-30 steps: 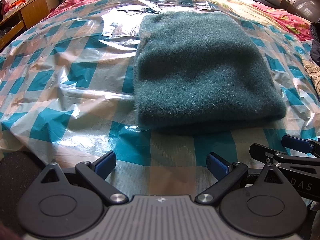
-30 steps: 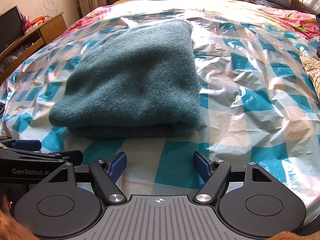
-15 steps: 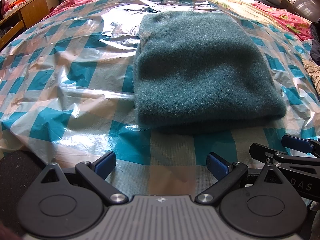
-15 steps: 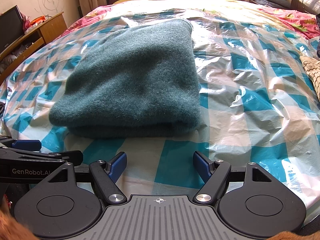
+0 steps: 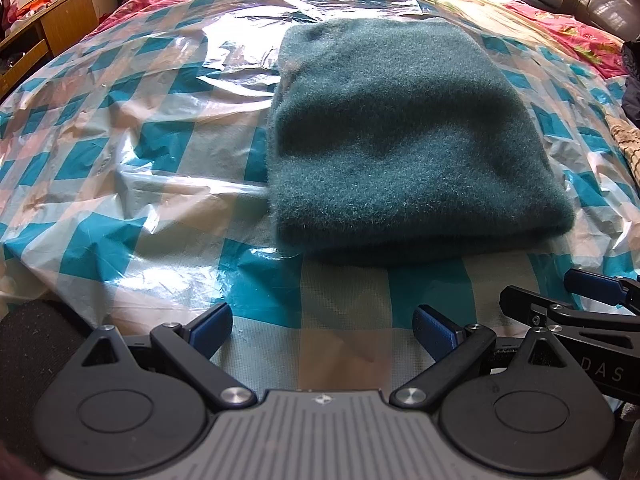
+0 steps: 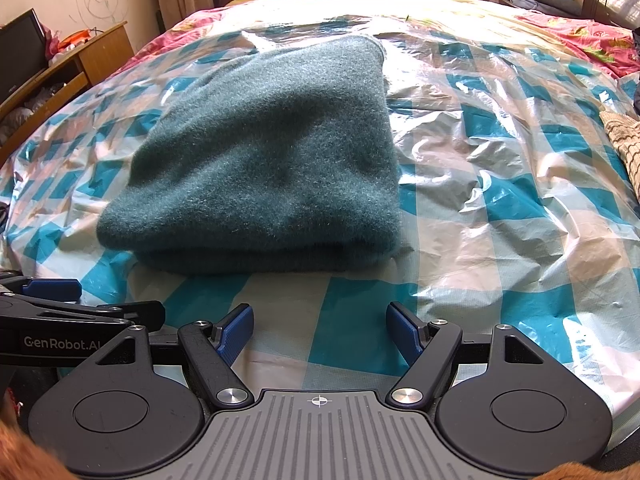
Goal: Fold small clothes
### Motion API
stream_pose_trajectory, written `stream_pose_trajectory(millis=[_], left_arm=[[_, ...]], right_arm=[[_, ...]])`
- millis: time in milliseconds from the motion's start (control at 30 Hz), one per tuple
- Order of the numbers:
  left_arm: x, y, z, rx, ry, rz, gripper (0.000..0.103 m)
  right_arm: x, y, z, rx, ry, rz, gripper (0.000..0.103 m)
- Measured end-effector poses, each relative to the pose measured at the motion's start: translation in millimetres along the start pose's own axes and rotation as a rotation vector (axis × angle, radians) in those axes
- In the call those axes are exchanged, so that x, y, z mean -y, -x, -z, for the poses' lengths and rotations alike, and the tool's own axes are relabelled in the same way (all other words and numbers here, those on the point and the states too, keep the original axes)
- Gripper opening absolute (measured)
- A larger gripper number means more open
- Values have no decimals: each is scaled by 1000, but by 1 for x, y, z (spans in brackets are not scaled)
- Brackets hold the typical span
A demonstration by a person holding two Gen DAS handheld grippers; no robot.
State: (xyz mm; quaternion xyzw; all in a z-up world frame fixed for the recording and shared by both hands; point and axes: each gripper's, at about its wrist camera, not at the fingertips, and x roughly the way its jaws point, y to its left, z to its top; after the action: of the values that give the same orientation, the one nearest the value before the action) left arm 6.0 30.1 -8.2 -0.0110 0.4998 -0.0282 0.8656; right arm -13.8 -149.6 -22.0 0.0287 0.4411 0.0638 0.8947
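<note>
The folded green sweater [image 5: 404, 148] lies unmoved beyond both spread, empty grippers, left gripper [image 5: 322, 330] and right gripper [image 6: 320, 330]; bare checkered plastic sheet [image 6: 500, 208] surrounds it

A bed [image 5: 560, 32] carries everything. Its pink flowered cover [image 6: 592, 40] shows along the far and side edges. Over most of the bed lies a clear plastic sheet [image 5: 152, 168] with a teal and white check, crinkled and shining where light strikes it. On the sheet, near the front edge, rests a folded dark green fuzzy sweater [image 5: 400, 140], doubled so that a thick rounded fold faces the cameras and the layers stack flat. At the right edge of the bed a beige patterned cloth [image 6: 624, 144] lies partly on the sheet. Folded blue cloth [image 6: 540, 2] sits at the far right corner.
</note>
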Motion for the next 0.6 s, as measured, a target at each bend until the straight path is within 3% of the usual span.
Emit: stream_pose_trajectory(millis=[600], left_arm=[[-1,-1,-1,-14,-1,0,101]], right_arm=[[0,-1,0,-8,7,4,75]])
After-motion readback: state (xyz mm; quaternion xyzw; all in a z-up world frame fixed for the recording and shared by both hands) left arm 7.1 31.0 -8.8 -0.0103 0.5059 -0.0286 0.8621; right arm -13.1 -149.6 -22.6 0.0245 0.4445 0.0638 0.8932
